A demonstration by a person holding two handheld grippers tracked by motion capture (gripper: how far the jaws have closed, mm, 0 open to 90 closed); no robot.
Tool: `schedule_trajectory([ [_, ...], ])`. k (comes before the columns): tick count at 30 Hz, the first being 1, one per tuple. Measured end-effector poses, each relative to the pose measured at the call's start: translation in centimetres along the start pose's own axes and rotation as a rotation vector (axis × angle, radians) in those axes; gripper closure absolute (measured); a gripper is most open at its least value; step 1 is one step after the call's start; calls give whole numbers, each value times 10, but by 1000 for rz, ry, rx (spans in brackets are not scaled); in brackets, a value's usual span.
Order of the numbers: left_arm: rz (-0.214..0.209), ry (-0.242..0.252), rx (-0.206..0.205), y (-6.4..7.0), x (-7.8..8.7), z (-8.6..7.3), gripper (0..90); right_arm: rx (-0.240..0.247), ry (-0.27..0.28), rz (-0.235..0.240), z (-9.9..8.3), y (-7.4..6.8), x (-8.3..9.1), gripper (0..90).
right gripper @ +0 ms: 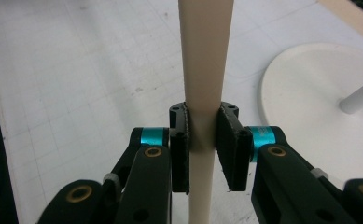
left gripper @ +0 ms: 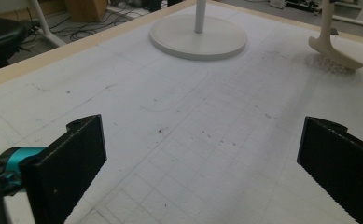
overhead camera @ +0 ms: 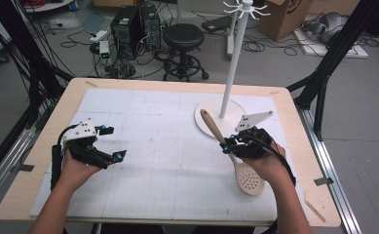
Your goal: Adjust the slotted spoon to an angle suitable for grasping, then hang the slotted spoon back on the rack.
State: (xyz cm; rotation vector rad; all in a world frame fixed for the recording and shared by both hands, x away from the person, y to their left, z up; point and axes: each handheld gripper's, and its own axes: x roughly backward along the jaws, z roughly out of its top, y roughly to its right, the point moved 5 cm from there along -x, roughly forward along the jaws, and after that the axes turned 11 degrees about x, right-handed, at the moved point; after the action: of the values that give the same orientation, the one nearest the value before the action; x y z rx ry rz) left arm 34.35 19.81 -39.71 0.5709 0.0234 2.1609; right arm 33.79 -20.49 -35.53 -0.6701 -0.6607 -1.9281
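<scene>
right gripper [right gripper: 202, 140] clamps slotted spoon [overhead camera: 236, 158]; left gripper [overhead camera: 111, 144] agape

The place was a robotics lab or recording workshop. A wooden table [overhead camera: 41, 161] carried a white gridded mat [overhead camera: 153, 146] inside black metal frame struts [overhead camera: 340, 44]. Behind it, computer towers [overhead camera: 136, 24], tangled cables [overhead camera: 270, 46], a black stool [overhead camera: 183, 36] and a cardboard box [overhead camera: 287, 17] stood on the grey floor.
</scene>
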Motion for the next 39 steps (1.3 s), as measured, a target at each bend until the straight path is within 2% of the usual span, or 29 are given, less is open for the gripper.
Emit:
schedule_trajectory([
  [8, 0, -14, -25, 4, -3, 6, 17, -18, 57, -35, -1, 4, 17, 767],
  [15, -3, -8, -29, 7, -4, 10, 17, -22, 84, -68, 2, 7, 33, 767],
  [25, 1, -4, -27, 7, -2, 10, 17, -30, 118, -79, 4, 11, 41, 767],
  [37, 1, 0, -27, 6, -1, 11, 17, -31, 147, -119, 18, 21, 62, 767],
  [39, 1, -4, -37, 7, -1, 12, 17, -26, 160, -131, 21, 26, 68, 766],
])
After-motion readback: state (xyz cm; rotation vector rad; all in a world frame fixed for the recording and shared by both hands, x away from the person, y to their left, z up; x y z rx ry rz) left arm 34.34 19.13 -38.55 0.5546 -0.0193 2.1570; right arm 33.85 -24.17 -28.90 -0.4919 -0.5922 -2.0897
